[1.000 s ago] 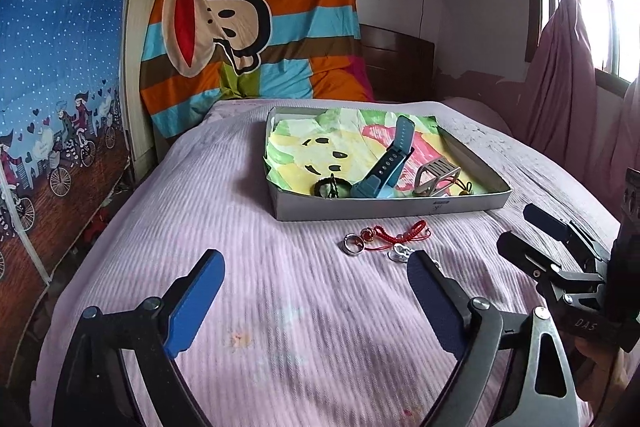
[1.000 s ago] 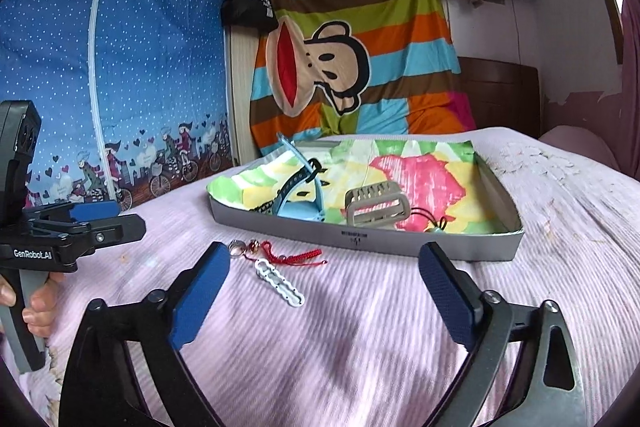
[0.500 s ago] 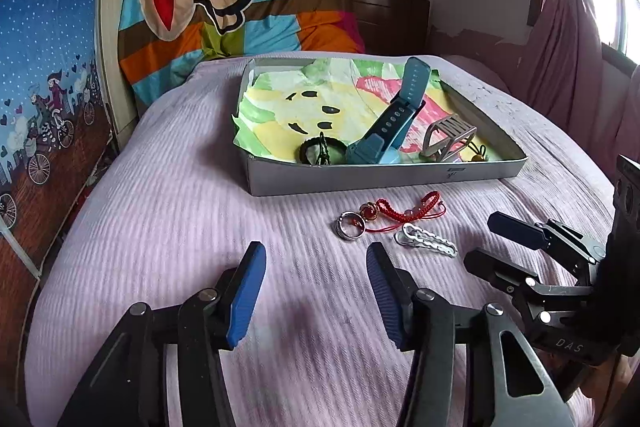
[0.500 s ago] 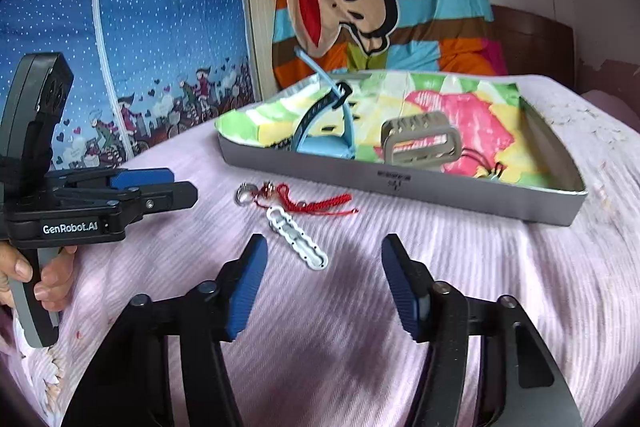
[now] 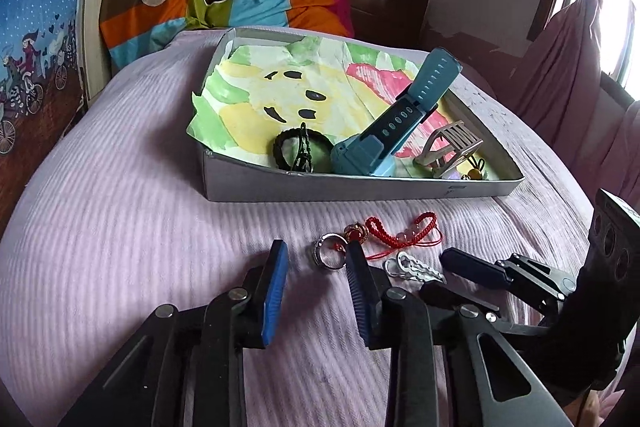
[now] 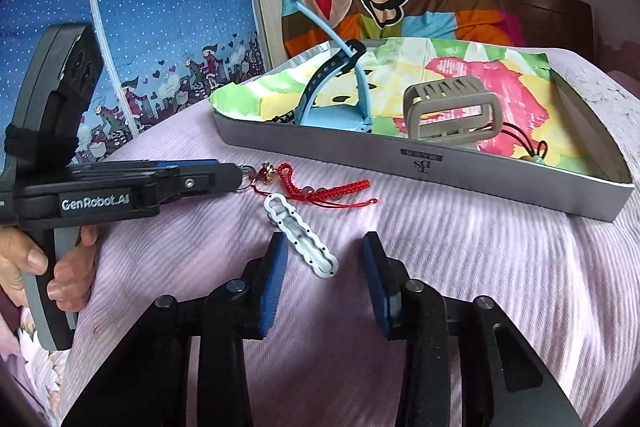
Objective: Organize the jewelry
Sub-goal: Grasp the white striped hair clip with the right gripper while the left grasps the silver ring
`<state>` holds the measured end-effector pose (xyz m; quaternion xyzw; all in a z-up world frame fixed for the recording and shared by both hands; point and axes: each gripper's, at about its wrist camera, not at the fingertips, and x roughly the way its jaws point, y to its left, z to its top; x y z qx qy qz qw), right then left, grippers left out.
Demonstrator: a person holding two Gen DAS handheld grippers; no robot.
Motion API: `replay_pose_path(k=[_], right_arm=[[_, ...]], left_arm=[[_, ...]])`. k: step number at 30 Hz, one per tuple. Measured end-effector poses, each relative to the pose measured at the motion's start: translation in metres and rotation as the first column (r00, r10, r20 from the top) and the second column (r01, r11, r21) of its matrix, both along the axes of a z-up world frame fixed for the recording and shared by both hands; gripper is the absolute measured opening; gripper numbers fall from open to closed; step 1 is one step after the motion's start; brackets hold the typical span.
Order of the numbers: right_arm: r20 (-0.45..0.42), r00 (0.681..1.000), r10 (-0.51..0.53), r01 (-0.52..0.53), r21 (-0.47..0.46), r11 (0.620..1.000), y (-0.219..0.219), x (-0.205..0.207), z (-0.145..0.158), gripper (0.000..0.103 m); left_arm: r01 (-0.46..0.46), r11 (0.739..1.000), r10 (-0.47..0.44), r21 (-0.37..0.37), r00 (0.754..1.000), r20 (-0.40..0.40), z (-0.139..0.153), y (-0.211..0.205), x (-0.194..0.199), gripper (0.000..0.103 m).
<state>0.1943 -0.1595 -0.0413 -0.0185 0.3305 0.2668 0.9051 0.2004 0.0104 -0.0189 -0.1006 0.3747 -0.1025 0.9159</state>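
A silver ring [image 5: 329, 253] lies on the pink bedspread [image 5: 120, 227] in front of the grey tray [image 5: 352, 189], tied to a red cord bracelet [image 5: 400, 233] that trails off beside it. A white clasp [image 6: 302, 237] is seen just beside the cord, nearer the cameras. The left gripper [image 5: 316, 259] is held low over the bedspread with its blue pads narrowly parted, the ring lying just ahead of the gap; nothing is gripped. The right gripper [image 6: 324, 255] is likewise set to a narrow gap, with the near end of the white clasp between its fingertips but not pinched. Inside the tray, on colourful paper, a blue watch [image 5: 394, 125], a black bracelet [image 5: 298, 147] and a beige hair clip [image 6: 452, 111] are laid. A hand [image 6: 44, 267] is seen around the left tool's handle.
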Motion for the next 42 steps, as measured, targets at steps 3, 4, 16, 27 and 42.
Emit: replay_pose_path(k=[3, 4, 16, 27, 42], right_arm=[[-0.007, 1.000, 0.012, -0.012, -0.020, 1.000, 0.004, 0.001, 0.000, 0.031], [-0.008, 1.000, 0.014, -0.014, -0.026, 1.000, 0.006, 0.001, 0.000, 0.031], [-0.028, 0.999, 0.022, -0.023, -0.019, 1.000, 0.006, 0.001, -0.001, 0.013], [-0.019, 0.999, 0.042, -0.041, 0.077, 0.996, -0.007, 0.001, -0.002, 0.003], [0.097, 0.995, -0.001, -0.010, 0.112, 0.994, -0.017, -0.019, 0.017, 0.003]], left_arm=[[0.007, 1.000, -0.007, -0.023, 1.000, -0.010, -0.004, 0.000, 0.004, 0.015], [0.010, 1.000, -0.010, -0.029, 1.000, -0.014, -0.005, 0.000, 0.005, 0.009], [-0.001, 1.000, 0.001, -0.017, 1.000, 0.003, -0.007, -0.003, 0.000, 0.006], [-0.015, 1.000, 0.016, -0.021, 0.997, 0.070, -0.003, -0.003, -0.019, 0.006], [-0.036, 0.999, 0.033, 0.014, 0.986, 0.164, 0.015, -0.012, -0.039, 0.006]])
